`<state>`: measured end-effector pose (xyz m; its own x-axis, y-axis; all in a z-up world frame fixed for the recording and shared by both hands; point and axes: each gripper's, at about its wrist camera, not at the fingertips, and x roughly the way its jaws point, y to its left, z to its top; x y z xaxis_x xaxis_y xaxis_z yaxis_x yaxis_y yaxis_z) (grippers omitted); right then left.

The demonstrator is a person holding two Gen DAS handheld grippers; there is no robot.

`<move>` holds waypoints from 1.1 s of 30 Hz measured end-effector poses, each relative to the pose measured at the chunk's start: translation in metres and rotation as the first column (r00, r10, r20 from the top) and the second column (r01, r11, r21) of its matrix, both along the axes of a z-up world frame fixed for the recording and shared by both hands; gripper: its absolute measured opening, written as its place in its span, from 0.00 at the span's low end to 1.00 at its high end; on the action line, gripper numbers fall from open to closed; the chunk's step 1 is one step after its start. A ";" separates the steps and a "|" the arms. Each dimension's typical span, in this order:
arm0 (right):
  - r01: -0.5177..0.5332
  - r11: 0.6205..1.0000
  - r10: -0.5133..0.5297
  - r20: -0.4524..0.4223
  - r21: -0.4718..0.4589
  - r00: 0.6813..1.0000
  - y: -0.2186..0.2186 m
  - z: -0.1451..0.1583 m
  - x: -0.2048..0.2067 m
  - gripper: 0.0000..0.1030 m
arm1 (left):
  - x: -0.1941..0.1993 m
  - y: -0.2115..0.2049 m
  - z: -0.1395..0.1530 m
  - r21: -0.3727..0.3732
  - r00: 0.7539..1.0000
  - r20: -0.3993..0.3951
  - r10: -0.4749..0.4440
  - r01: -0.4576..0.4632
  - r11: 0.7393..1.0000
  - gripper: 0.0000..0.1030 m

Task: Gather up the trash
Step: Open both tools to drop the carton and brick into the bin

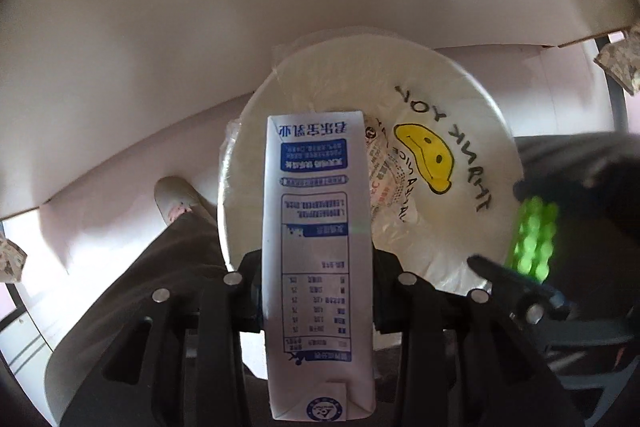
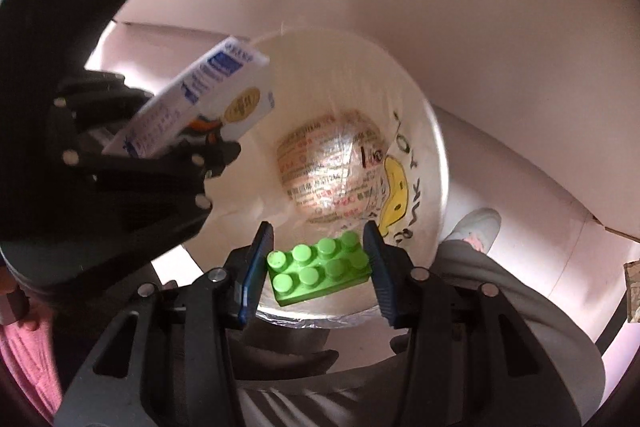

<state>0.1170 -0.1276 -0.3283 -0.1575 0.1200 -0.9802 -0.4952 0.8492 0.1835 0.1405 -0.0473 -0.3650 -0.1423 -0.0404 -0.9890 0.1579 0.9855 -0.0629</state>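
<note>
Hovering above bin [image 2: 434, 163]: left gripper [image 1: 318, 287] clamps carton [image 1: 316, 247], right gripper [image 2: 318, 267] pinches green brick [image 2: 318, 269]; carton probably catches rim, tipping out.

I can see a big white table [image 1: 280, 7] up above. Down on the pale floor [image 2: 500, 155] there is a shoe [image 1: 176, 199] and a grey trouser leg [image 2: 520, 307] (the person's). A pink sleeve [image 2: 28, 367] peeks in.
</note>
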 end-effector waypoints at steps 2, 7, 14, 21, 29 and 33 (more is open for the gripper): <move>-0.010 1.000 0.009 -0.020 -0.014 1.000 0.003 -0.009 -0.001 0.46 | 0.000 0.008 -0.002 -0.006 1.000 -0.014 0.008 -0.008 1.000 0.37; -0.028 0.999 0.025 -0.065 -0.043 0.998 0.008 -0.030 -0.003 0.46 | 0.006 0.011 -0.017 -0.038 0.998 -0.049 0.050 -0.052 0.998 0.37; 0.003 0.999 -0.008 -0.128 -0.043 0.992 0.009 -0.050 0.002 0.46 | 0.009 0.019 -0.035 -0.052 0.989 -0.101 0.111 -0.117 0.992 0.37; 0.033 0.998 -0.043 -0.169 -0.059 0.985 0.008 -0.072 0.010 0.53 | 0.010 0.028 -0.038 -0.058 0.983 -0.120 0.138 -0.146 0.988 0.58; 0.040 0.997 -0.049 -0.151 -0.066 0.987 0.006 -0.073 0.013 0.56 | 0.008 0.021 -0.032 -0.056 0.987 -0.106 0.122 -0.128 0.990 0.63; 0.027 0.997 -0.036 -0.137 -0.068 0.990 0.004 -0.058 0.013 0.56 | 0.005 0.020 -0.027 -0.053 0.989 -0.099 0.114 -0.120 0.991 0.63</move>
